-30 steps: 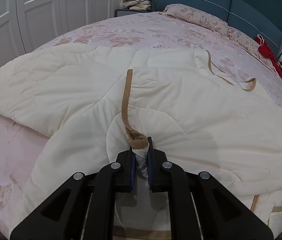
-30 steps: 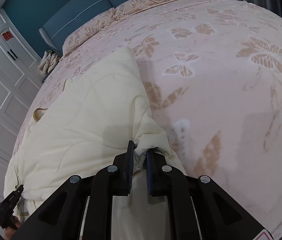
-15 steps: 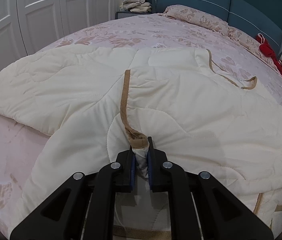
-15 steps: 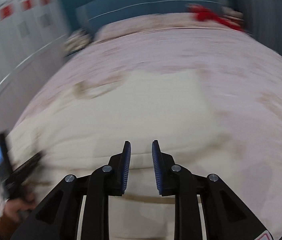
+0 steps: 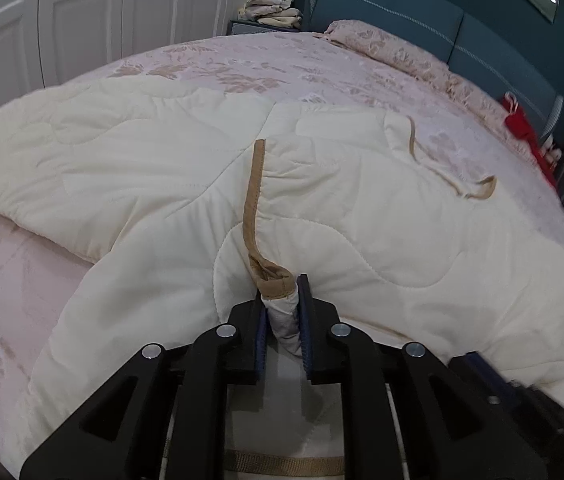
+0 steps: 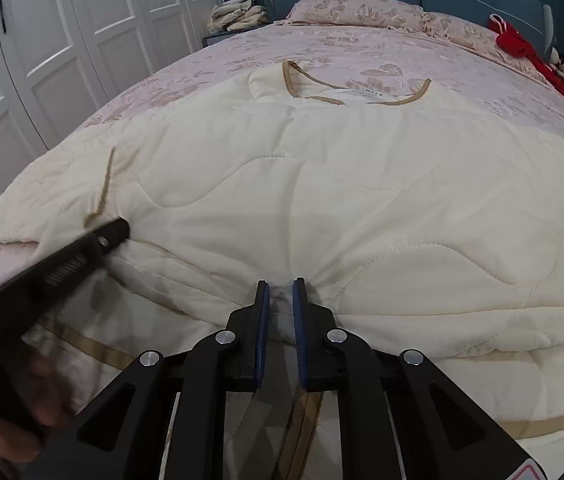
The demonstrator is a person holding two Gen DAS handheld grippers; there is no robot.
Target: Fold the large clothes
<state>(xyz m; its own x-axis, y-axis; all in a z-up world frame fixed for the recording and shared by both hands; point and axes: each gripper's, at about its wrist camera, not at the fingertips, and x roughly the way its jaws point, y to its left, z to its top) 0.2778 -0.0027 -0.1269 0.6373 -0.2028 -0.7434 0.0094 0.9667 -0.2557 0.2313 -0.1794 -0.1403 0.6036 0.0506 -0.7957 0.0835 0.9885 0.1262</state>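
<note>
Garment: cream quilted coat [image 6: 321, 200], tan binding along its edges, spread across the near half of a pink butterfly-print bed [image 6: 361, 48].

Orientation: in the right wrist view the neckline [image 6: 353, 92] lies at the far side toward the pillows and the hem at the near side, so the long axis appears to run near to far. One sleeve [image 5: 62, 168] extends to the left in the left wrist view.

Handling, judged: padded, soft and bulky, probably light for its volume. It should drape and sag between holds rather than keep a crease, and the smooth shell may slide on the bedspread. Bound edges and corners look like the firmest places to grip; thick padded layers could slip out of narrow jaws.

Grips: left gripper [image 5: 283, 300] is clenched on a bunched fold at the lower end of the tan front binding strip [image 5: 252, 200]. Right gripper [image 6: 280, 300] is clamped on a pinch of cream fabric at the near edge, to the right of the left gripper.
</note>
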